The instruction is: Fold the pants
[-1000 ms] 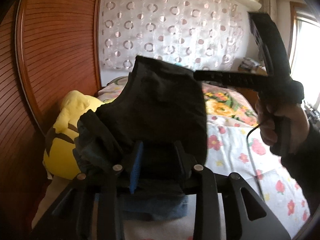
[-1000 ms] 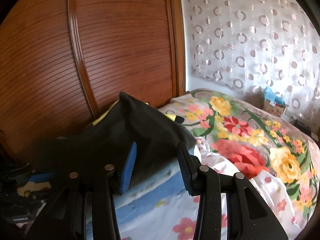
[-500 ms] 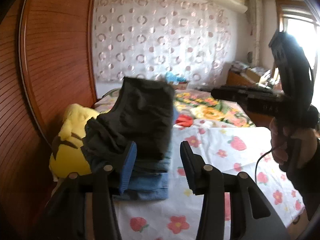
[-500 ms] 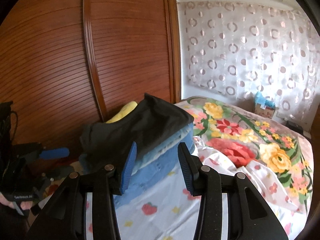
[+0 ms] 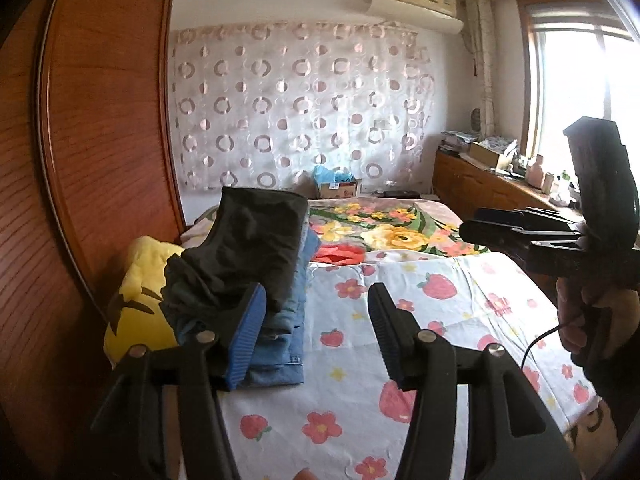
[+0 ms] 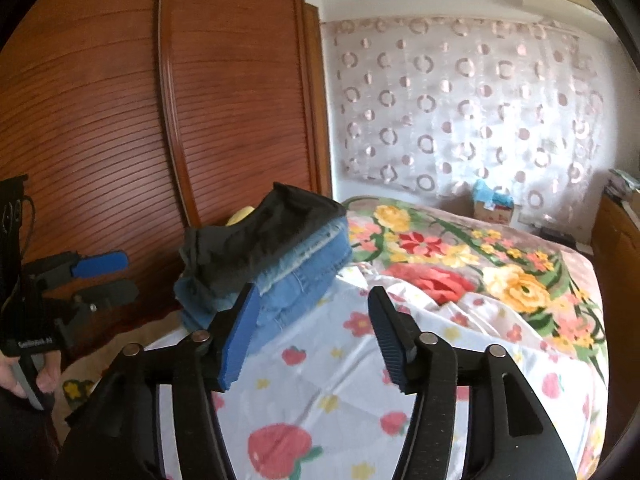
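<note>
Because the black pants (image 5: 256,248) are sitting on top of a pile of folded blue jeans (image 5: 288,320) at the far left edge of the bed (image 5: 440,320), the likeliest trouble is the stack giving way. In the left wrist view the black fabric is bunching into a loose lump at its near end and overhanging the denim below, so that end may be sliding off toward the yellow plush toy (image 5: 140,292) lying just beside the pile, against the wooden wardrobe (image 5: 100,120). A careless nudge from either tool could be tipping the whole pile or pulling the top fold open. Reaching back in to tidy that lump also risks catching the jeans along with the pants.

The pants are looking dark, soft and matte, folded into a thick pad whose far end is rising higher than the near end. In the right wrist view their black layer (image 6: 272,236) is lying squarely on the lighter denim, whose frayed hem is showing underneath.

The left tool (image 5: 316,332) is hanging with its jaws spread wide and nothing between them, near the pile but apart from it. The right tool (image 6: 312,336) is likewise gaping wide and holding nothing, over the strawberry-print sheet (image 6: 320,400), right of the stack.
</note>
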`<action>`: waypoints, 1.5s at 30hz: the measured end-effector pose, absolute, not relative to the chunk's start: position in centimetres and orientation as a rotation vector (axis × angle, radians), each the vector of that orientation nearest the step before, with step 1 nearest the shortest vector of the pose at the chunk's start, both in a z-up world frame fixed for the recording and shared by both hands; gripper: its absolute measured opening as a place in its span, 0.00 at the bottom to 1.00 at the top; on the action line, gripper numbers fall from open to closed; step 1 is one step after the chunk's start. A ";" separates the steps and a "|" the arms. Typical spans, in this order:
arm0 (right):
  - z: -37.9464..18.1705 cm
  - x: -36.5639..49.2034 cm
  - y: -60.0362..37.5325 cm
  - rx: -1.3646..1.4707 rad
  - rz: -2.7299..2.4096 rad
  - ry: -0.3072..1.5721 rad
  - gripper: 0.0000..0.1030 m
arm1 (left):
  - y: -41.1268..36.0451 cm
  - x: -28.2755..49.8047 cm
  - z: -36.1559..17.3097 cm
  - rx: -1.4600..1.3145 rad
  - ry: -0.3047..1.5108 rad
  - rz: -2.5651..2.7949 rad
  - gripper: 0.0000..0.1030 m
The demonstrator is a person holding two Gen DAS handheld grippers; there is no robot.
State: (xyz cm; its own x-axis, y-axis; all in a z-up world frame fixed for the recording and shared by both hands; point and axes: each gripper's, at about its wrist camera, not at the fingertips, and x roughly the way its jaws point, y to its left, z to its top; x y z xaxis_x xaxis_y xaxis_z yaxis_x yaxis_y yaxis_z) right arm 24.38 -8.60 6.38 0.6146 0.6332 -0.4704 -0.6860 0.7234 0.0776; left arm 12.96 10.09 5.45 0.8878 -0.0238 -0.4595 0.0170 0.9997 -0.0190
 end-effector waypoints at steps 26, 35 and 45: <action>8.3 12.9 -19.2 -0.034 0.522 0.440 0.82 | 2.6 7.7 6.5 -0.006 0.465 -0.114 0.52; 9.1 9.1 -22.1 -0.010 0.403 0.394 0.82 | 0.9 6.3 7.5 -0.002 0.451 -0.085 0.52; 10.1 6.3 -25.3 0.029 0.309 0.344 0.82 | 0.0 5.0 8.2 0.004 0.430 -0.062 0.52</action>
